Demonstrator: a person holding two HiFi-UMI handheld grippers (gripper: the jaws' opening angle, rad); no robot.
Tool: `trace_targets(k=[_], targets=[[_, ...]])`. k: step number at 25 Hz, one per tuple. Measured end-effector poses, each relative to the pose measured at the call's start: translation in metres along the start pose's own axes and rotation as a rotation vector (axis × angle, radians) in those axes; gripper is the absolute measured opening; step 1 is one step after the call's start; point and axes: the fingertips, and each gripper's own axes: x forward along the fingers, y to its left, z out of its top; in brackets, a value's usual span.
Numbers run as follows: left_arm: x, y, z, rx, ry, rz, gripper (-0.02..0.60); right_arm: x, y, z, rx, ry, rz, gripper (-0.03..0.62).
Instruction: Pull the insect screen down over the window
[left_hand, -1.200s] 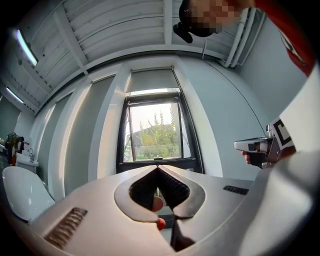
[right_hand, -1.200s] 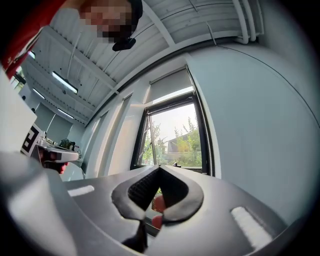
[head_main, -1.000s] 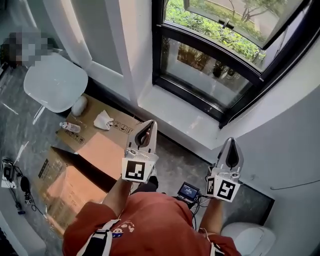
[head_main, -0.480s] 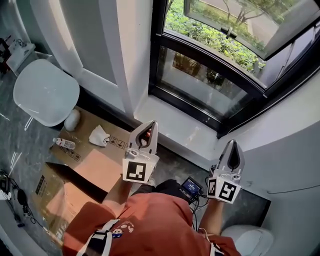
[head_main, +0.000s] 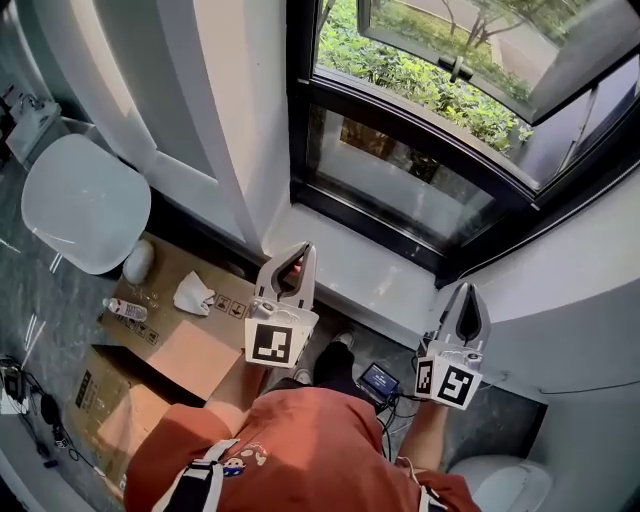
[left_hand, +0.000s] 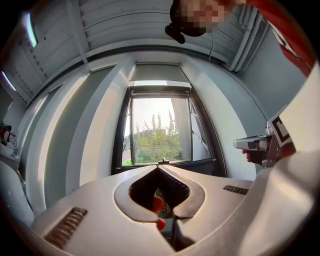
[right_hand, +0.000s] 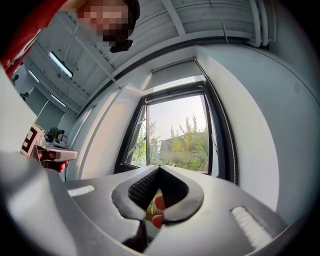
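Observation:
A tall black-framed window (head_main: 420, 150) stands ahead, its upper sash (head_main: 500, 45) swung outward over green bushes. In the left gripper view the window (left_hand: 157, 127) fills the middle, with a pale strip (left_hand: 156, 72) across its top and a small handle (left_hand: 162, 161) on the lower bar. My left gripper (head_main: 298, 248) is shut and holds nothing, pointing at the white sill (head_main: 350, 265). My right gripper (head_main: 467, 288) is also shut and holds nothing, near the window's right corner. Each gripper's tips (left_hand: 157, 167) (right_hand: 159, 167) meet in its own view. Neither touches the window.
Flattened cardboard boxes (head_main: 180, 350) lie on the floor at left, with a crumpled tissue (head_main: 193, 293) and a small bottle (head_main: 125, 310) on them. A white round seat (head_main: 85, 200) stands further left. A small screen device (head_main: 380, 380) and cables lie by the person's feet.
The person has stepped closer to the window. Both grippers now sit nearer the sill, and the boxes have slid back in the head view. Both stay shut.

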Motion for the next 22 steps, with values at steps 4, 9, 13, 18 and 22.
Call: trace_targets(k=[4,9,13,18,22], targets=[[0.027,-0.004,-0.002,0.019,0.009,-0.019,0.006,0.020,-0.018,-0.008,0.008,0.001,-0.025,0.009],[0.060,-0.007,-0.007,0.025,0.018,-0.025,0.005,0.048,-0.032,-0.018,0.011,0.005,-0.027,0.009],[0.089,-0.013,-0.009,0.039,0.016,-0.032,0.005,0.068,-0.050,-0.027,0.022,0.003,-0.036,0.009],[0.127,-0.030,-0.006,0.087,0.000,-0.056,0.005,0.090,-0.081,-0.044,0.062,-0.006,-0.067,0.009],[0.157,-0.036,-0.008,0.083,0.009,-0.048,0.005,0.111,-0.098,-0.053,0.076,-0.011,-0.061,0.009]])
